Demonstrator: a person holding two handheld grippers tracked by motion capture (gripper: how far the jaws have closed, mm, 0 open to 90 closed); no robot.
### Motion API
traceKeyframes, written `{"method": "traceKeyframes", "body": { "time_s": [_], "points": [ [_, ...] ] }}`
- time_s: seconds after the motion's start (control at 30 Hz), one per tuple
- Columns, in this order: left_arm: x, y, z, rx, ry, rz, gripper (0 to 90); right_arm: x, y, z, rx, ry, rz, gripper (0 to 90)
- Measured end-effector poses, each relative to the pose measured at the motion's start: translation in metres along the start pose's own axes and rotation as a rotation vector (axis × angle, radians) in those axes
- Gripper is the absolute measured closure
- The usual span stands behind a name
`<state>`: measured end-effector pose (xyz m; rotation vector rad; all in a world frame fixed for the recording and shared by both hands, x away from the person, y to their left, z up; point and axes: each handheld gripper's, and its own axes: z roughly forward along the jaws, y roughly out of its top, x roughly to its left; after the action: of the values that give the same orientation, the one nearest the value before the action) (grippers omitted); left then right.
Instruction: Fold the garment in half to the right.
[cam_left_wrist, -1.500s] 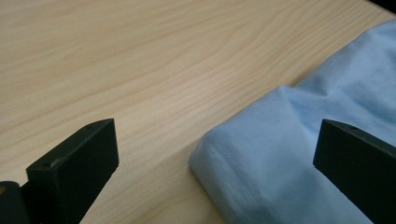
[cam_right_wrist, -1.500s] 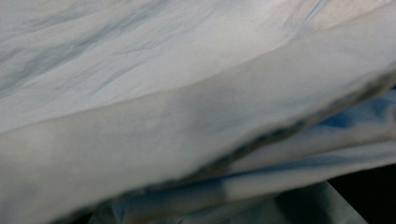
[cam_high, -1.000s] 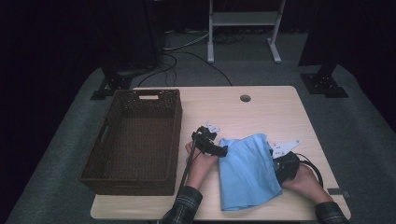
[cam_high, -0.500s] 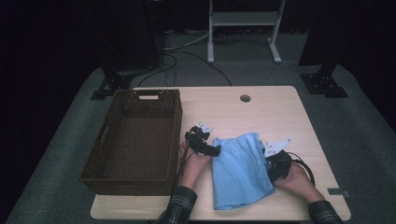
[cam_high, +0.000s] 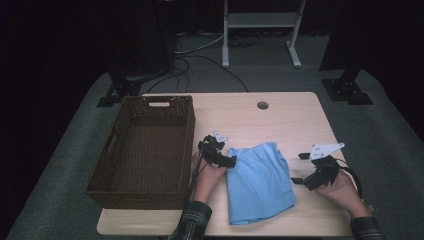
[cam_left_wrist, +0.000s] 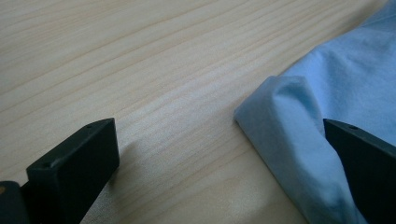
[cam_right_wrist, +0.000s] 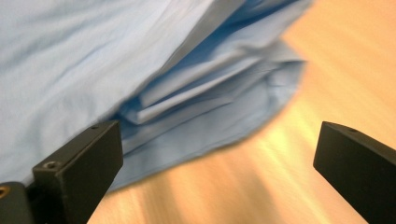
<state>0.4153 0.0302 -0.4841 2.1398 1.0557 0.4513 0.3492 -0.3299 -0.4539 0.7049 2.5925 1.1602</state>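
Since a second ago the right hand-held gripper (cam_high: 300, 168) has drawn back off the folded blue cloth (cam_high: 258, 182) and now stands apart from its right edge, over bare counter (cam_high: 300, 115), while the left hand-held gripper (cam_high: 225, 161) has stayed at the cloth's upper left corner; the cloth itself has slid a little toward the near edge and lies flatter. Nearest the person, the cloth's bottom hem lies close to the counter's front edge, and its long axis runs from there away toward the far side, leaning slightly right at the top. The right hand-held gripper is just beside the cloth — in the right gripper view its jaws are spread wide, empty, with the cloth's layered folded edge (cam_right_wrist: 205, 100) ahead between them and bare wood below. The left hand-held gripper is also wide open — in the left gripper view one jaw rests by bare wood and the other against the cloth's rounded corner (cam_left_wrist: 299, 126), nothing pinched. Left of the cloth, near the left hand (cam_high: 207, 175), sits the brown woven basket (cam_high: 142, 187), and farther off is the round hole (cam_high: 262, 105) in the counter.
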Motion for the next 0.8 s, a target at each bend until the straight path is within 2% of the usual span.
{"method": "traceKeyframes", "body": {
  "time_s": [0.03, 0.07, 0.1, 0.13, 0.23, 0.27, 0.33, 0.57, 0.73, 0.8],
  "points": [
    [0.000, 0.000, 0.000, 0.000, 0.000, 0.000, 0.0, 0.000, 0.000, 0.000, 0.000, 0.000, 0.000, 0.3],
    [0.000, 0.000, 0.000, 0.000, 0.000, 0.000, 0.0, -0.004, 0.006, -0.008, -0.049, -0.001, 0.042, 0.3],
    [0.000, 0.000, 0.000, 0.000, 0.000, 0.000, 0.0, -0.004, 0.006, -0.008, -0.049, -0.001, 0.042, 0.3],
    [0.000, 0.000, 0.000, 0.000, 0.000, 0.001, 0.0, -0.004, 0.011, -0.009, -0.075, 0.004, 0.054, 0.3],
    [0.000, 0.000, 0.000, 0.000, 0.000, 0.001, 0.0, -0.005, 0.031, -0.007, -0.107, -0.004, 0.075, 0.3],
    [0.000, 0.000, 0.000, 0.000, 0.000, 0.001, 0.0, -0.007, 0.044, -0.001, -0.115, -0.007, 0.081, 0.3],
    [0.000, 0.000, 0.000, 0.000, 0.000, 0.001, 0.0, -0.008, 0.049, 0.004, -0.117, -0.011, 0.083, 0.3],
    [0.000, 0.000, 0.000, -0.001, 0.000, -0.001, 0.0, -0.020, 0.081, 0.043, -0.082, -0.017, 0.105, 0.3],
    [0.000, 0.000, 0.000, -0.003, 0.000, -0.003, 0.0, -0.035, 0.090, 0.063, -0.087, -0.035, 0.157, 0.3],
    [0.000, 0.000, 0.000, -0.002, 0.000, -0.002, 0.0, -0.042, 0.090, 0.072, -0.069, -0.058, 0.184, 0.3]
  ]
}}
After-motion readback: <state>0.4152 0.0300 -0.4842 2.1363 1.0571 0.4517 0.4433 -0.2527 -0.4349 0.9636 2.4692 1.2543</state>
